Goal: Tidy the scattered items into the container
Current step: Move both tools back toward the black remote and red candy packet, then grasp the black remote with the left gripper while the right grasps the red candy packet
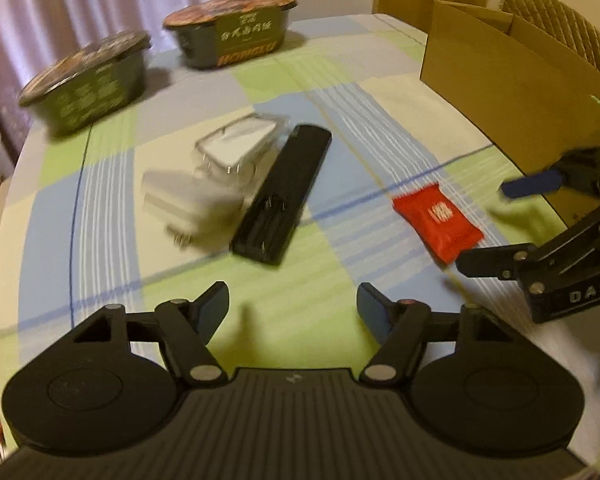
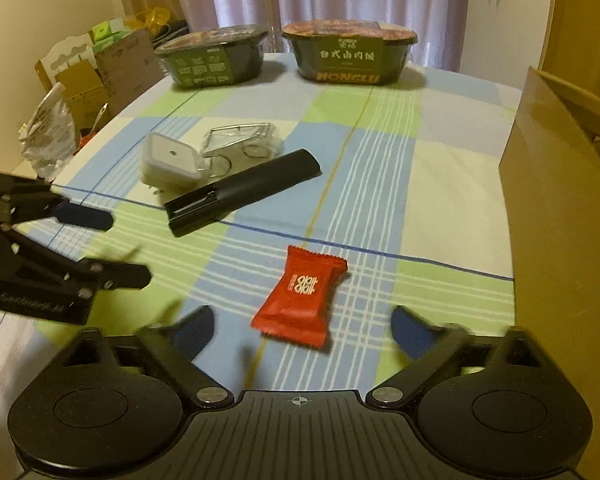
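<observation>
Both your grippers, left point(image 1: 293, 306) and right point(image 2: 302, 328), are spread wide and empty; the right frames the red packet point(image 2: 300, 295) at lower centre, likely first for the box point(image 2: 556, 184) at right.

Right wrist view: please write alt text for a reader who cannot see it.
An open right hand-held gripper hovers over a red snack packet on a checked tablecloth. Beyond lie a black remote, a white charger and two instant-noodle bowls; a cardboard box stands at right.

Remote point(image 2: 242, 192) between charger point(image 2: 170, 164) and packet point(image 2: 298, 296)
</observation>
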{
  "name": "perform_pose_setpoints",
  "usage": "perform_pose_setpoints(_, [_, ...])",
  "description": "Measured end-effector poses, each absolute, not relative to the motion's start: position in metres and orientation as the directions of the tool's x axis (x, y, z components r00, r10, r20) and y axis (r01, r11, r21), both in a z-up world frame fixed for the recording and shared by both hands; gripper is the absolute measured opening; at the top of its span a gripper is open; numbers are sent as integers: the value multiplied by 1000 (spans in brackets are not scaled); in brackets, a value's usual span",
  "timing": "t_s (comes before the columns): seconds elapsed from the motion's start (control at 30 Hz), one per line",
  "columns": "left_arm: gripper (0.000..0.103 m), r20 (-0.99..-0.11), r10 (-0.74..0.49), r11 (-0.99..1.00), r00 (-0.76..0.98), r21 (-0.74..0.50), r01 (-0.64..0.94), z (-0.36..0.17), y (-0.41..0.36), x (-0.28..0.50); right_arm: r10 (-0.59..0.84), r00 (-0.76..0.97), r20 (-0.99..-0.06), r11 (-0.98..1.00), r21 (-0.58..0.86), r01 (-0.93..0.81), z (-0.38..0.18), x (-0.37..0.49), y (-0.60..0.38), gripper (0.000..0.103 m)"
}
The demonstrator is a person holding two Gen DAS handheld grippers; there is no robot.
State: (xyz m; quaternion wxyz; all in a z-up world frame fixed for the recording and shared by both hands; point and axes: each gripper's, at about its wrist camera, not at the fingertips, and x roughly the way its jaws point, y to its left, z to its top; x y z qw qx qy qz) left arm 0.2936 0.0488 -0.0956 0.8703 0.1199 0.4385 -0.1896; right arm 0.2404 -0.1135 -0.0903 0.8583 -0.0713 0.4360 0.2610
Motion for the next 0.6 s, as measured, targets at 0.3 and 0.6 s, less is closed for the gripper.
perform_pose_setpoints(0.3, [67,-809,-217,871,546,92,482,-118,39,334,404,471,-784,847,126,-517,-104,251,-109,79])
perform_pose_setpoints(0.6, [34,-815,-201,884,544,88,460,-121,35,338,389,474,-790,847,104,-521,-108,256,-105,44])
